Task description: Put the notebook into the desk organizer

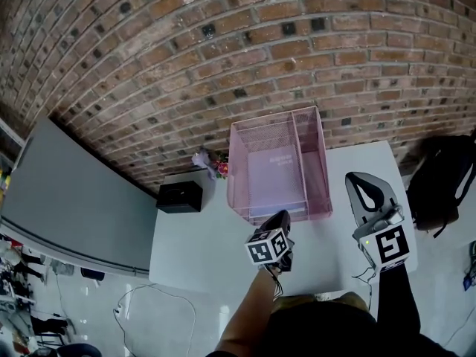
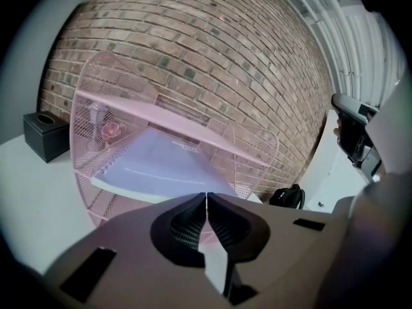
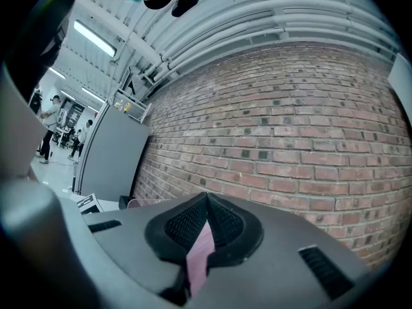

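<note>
Left gripper [image 2: 206, 196] jaws pressed together, nothing between them, just in front of the pink mesh desk organizer [image 1: 318, 162]; right gripper [image 3: 206, 197] also closed, empty, off the organizer's front right corner. Notebook [image 1: 274, 173] lies flat inside the organizer's wide compartment; black box [image 1: 179, 196] sits left of the organizer.

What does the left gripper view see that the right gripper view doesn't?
Only the left gripper view shows the notebook, lying inside the pink desk organizer, and a black bag. Only the right gripper view shows a tall grey panel, ceiling lights and people far off. Both show the brick wall. The left hand-held gripper and right hand-held gripper each have their jaws shut. The right gripper view may catch a small sliver of pink organizer.
</note>
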